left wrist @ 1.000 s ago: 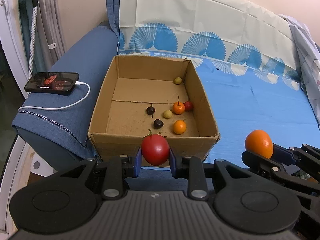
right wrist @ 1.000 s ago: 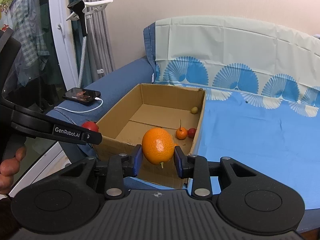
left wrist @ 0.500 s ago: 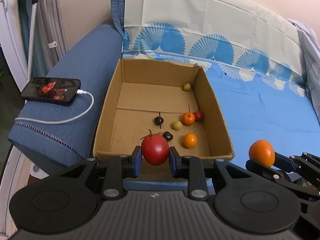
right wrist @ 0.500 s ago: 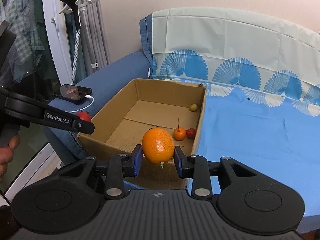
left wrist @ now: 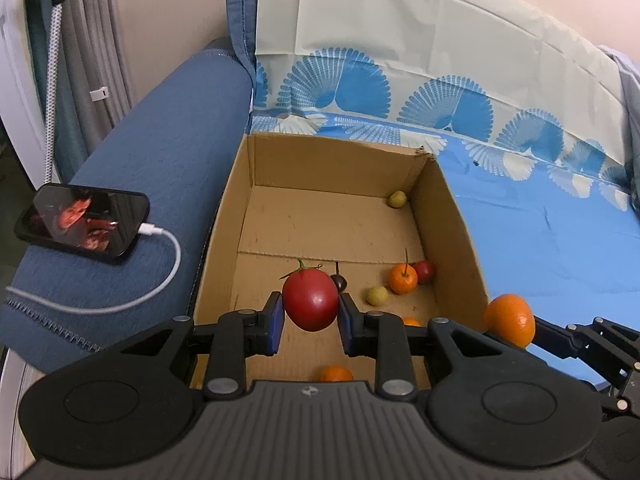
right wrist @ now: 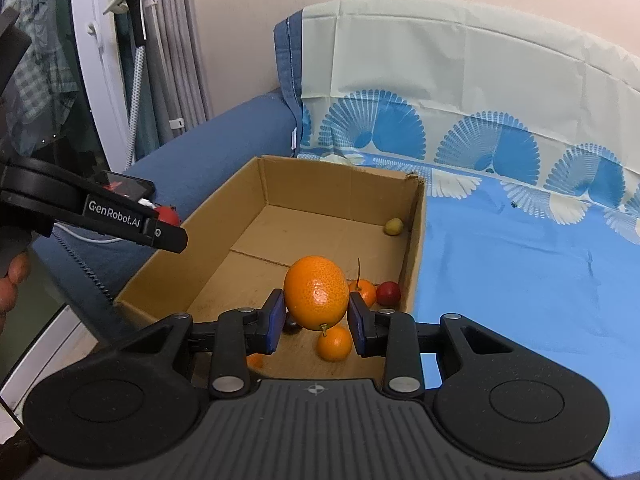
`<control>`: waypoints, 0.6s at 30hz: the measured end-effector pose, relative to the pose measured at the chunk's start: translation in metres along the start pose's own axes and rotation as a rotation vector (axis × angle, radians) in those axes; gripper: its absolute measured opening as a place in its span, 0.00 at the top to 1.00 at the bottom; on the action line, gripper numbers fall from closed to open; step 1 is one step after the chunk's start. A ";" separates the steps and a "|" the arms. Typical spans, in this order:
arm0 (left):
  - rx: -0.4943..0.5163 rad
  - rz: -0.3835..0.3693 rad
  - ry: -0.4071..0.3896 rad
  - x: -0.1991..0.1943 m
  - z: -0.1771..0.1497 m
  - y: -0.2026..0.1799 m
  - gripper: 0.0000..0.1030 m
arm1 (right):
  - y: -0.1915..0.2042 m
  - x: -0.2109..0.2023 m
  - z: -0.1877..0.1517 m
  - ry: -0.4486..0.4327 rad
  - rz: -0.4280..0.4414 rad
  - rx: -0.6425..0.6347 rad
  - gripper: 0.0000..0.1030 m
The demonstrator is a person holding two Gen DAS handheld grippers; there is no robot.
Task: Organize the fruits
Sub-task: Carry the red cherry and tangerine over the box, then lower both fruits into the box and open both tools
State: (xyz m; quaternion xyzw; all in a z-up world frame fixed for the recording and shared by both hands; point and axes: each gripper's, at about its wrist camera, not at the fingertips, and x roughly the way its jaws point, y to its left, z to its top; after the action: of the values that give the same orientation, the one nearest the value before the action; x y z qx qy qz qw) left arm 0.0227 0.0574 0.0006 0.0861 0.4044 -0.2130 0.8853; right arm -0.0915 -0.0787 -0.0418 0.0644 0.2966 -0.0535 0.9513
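Fruit filled both of our grips at this moment. Our left hand-held gripper (left wrist: 311,322) was closed on a round red tomato with a green stalk (left wrist: 310,301), its blue pads pressed against the tomato's two sides. Our right hand-held gripper (right wrist: 316,320) was likewise clamped on a large dimpled orange (right wrist: 316,293), stalk stub pointing down.

The open brown cardboard box (left wrist: 456,216) sat on the blue patterned bed sheet (left wrist: 560,256), against the blue sofa arm (left wrist: 160,152) that carried a black phone on a white cable (left wrist: 82,221). Several small fruits lay along the box's right wall: a small orange fruit with a stalk (left wrist: 403,278), a small red fruit (left wrist: 424,271), and a yellow-green fruit (left wrist: 397,199) in the far right corner.

The tomato hung above the near half of the box floor, so we judged that its drop lay straight down. The orange hovered over the box's near right corner, just inside the right wall in the right wrist view. Neither fruit had a marked long axis. We judged the left side nearer to release, being more central over open cardboard.
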 end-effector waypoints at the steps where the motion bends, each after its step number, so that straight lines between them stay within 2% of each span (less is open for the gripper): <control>1: 0.000 0.001 0.005 0.006 0.002 0.001 0.69 | -0.001 0.006 0.001 0.005 -0.001 -0.001 0.66; 18: 0.008 0.032 0.122 0.097 0.013 0.006 0.69 | -0.014 0.088 0.006 0.094 -0.001 -0.008 0.66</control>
State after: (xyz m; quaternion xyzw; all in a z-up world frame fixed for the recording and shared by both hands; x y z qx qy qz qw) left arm 0.0904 0.0292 -0.0639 0.1091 0.4551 -0.1948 0.8620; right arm -0.0178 -0.0991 -0.0889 0.0629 0.3415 -0.0497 0.9365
